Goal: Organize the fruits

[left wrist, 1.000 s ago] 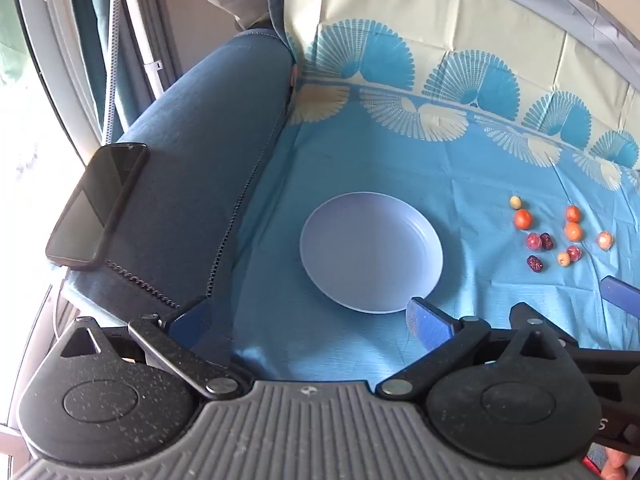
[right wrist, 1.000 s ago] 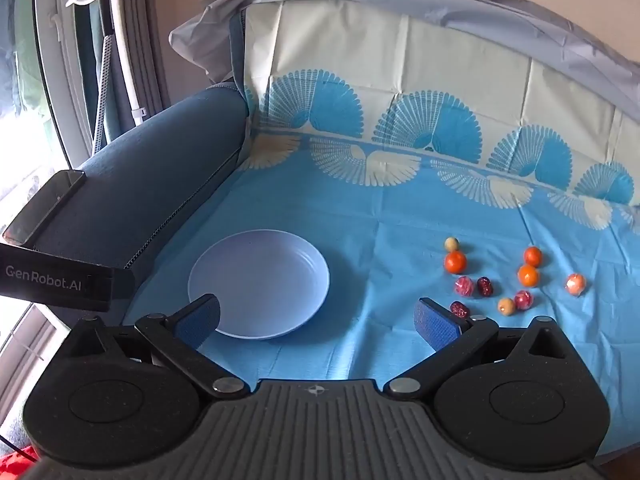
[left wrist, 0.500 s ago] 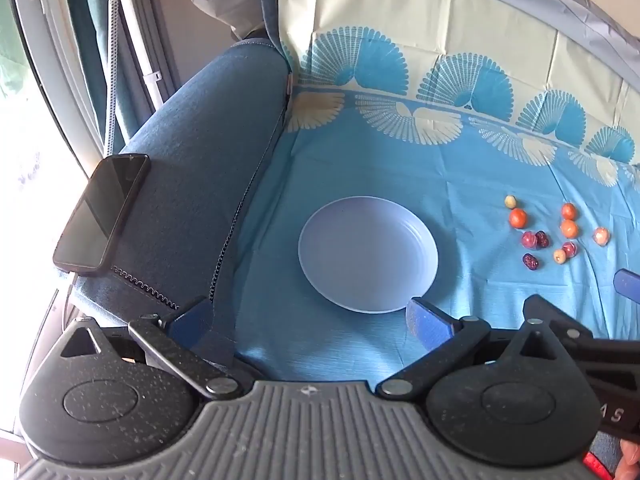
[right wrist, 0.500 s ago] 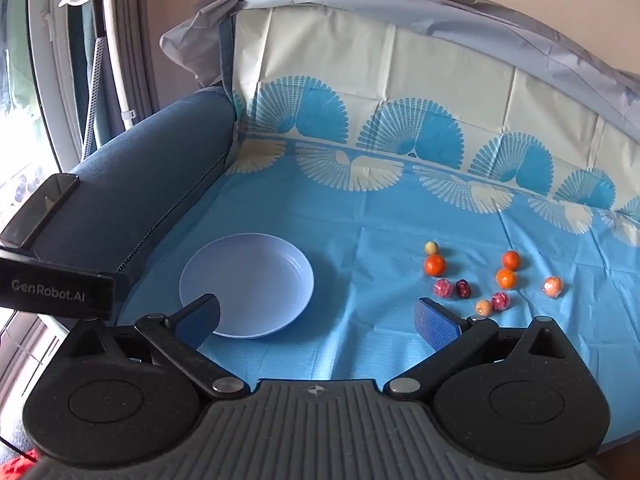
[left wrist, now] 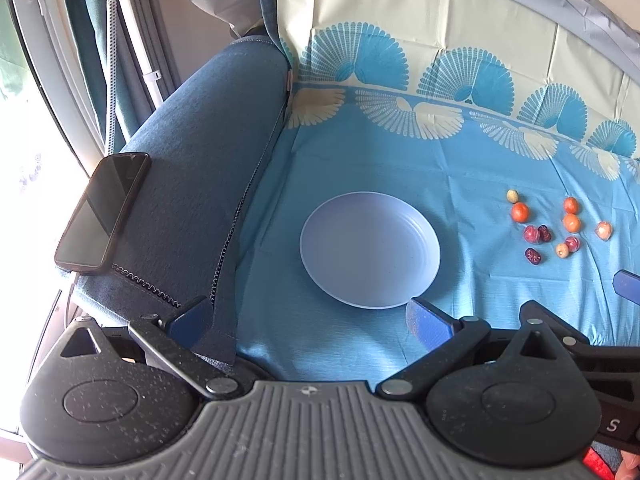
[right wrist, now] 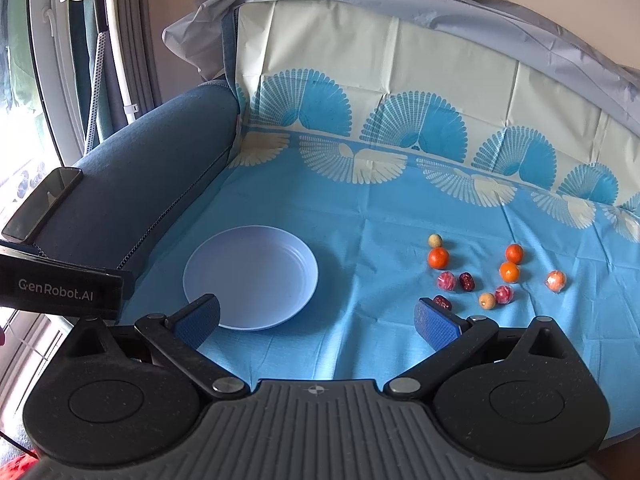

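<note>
Both views are pulling back since a second ago. Left tool and right tool: hanging wide open, gripping nothing. Plate: sitting bare. Fruits: lying loose right of the plate, none sorted yet.

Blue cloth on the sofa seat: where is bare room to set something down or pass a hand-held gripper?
Free: the empty pale lilac round plate; the strip of blue patterned cloth between the plate and the fruit; the wide band behind both, up to the fan-print border. Crowded: the cluster of small orange, red and tan fruits on the right. A black phone lies on the denim-blue armrest.
</note>
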A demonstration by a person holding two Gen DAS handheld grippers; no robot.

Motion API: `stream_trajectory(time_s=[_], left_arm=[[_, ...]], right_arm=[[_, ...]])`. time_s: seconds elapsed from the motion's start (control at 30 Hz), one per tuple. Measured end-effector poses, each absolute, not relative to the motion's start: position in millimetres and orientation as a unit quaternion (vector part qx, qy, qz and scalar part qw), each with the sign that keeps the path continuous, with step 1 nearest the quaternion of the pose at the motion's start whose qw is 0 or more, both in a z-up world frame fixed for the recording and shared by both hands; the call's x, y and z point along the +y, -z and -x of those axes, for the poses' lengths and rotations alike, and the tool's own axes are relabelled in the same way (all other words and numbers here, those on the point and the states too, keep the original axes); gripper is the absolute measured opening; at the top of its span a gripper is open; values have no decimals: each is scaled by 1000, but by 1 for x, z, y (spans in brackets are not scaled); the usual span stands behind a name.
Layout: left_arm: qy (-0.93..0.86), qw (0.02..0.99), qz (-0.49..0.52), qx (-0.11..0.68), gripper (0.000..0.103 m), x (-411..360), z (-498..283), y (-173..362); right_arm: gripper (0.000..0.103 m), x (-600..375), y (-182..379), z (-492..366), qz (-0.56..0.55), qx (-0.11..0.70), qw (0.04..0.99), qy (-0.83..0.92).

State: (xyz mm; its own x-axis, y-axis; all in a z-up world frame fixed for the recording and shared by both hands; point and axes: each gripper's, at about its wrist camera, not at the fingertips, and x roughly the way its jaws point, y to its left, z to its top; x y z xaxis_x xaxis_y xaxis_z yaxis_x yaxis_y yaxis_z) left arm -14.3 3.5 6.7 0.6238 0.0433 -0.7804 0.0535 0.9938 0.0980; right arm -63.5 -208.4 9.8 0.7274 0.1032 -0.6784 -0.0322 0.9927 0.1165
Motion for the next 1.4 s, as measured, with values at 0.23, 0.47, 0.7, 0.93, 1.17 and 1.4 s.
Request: stream_trajectory(time_s=[0.23,0.47,0.7,0.93,1.17,1.4], left_arm=[[4,899,-64,434,103,0,16,-6],[3,900,-63,432,103,0,17,-6],[6,900,-67,430,103,1,20,-7],[8,898,-70,434,103,1,15,-5],[1,890,-71,450,103,1,7,2],[0,888,-80,453,103,0,2,7]], right_arm=[[103,-209,-8,63,-50,367,928,-36],[103,-208,-9,62,-47,364,929,-38],[103,-205,-12,68,-40,362,931,-35],[103,-202,-11,68,-32,368,929,-37],[103,-203,-5,55,-39,373,926,-48],[103,-204,2,49,-55,380,922,-49]])
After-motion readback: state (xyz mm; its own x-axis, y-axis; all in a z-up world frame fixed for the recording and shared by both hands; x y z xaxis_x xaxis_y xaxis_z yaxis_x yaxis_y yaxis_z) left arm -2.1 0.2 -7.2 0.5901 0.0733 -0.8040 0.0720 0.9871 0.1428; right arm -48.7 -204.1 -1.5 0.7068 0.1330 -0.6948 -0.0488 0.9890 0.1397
